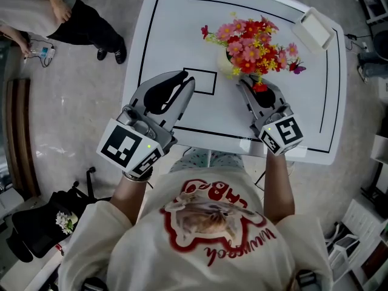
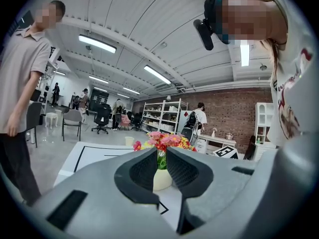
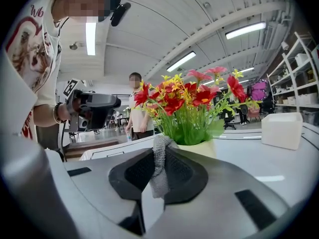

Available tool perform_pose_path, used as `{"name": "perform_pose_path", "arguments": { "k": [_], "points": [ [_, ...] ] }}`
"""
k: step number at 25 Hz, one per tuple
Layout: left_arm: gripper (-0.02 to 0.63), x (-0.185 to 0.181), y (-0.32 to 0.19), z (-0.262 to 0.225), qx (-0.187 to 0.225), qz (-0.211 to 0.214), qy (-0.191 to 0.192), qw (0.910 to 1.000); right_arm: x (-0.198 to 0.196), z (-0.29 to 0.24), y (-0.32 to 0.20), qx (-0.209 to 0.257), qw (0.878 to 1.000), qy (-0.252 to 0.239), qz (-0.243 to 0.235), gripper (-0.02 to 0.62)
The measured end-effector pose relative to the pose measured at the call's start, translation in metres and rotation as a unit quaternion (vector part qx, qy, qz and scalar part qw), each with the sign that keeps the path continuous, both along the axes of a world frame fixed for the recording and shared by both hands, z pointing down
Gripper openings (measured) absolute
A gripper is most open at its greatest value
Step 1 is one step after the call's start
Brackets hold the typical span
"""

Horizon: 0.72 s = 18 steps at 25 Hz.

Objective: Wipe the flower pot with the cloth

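The right claw (image 3: 160, 152), clamped on the grey cloth (image 3: 159, 171), points at the flower pot (image 3: 202, 147) just beyond its tips. The left claw (image 1: 185, 82), closed on nothing, lies farther off to the left.

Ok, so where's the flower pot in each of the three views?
Head view: upper centre, flower pot peeking out under the flowers.
Left gripper view: low centre, flower pot seen beyond the nearly closed jaws.
Right gripper view: centre, flower pot just behind the cloth in the jaws.
Shared landmark: the red and pink flowers on top, in all three.
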<state>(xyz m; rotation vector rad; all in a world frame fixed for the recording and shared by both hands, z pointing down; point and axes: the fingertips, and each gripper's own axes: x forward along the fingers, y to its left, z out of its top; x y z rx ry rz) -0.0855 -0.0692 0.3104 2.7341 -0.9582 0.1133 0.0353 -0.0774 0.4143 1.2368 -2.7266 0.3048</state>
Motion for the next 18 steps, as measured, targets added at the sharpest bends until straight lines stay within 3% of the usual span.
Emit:
{"name": "perform_pose_path", "arguments": {
  "k": [18],
  "points": [
    [0.057,-0.001,0.005,0.000,-0.001,0.017,0.001,0.9999,-0.034,-0.019,0.018,0.010,0.998,-0.013,-0.053,0.044]
  ]
}}
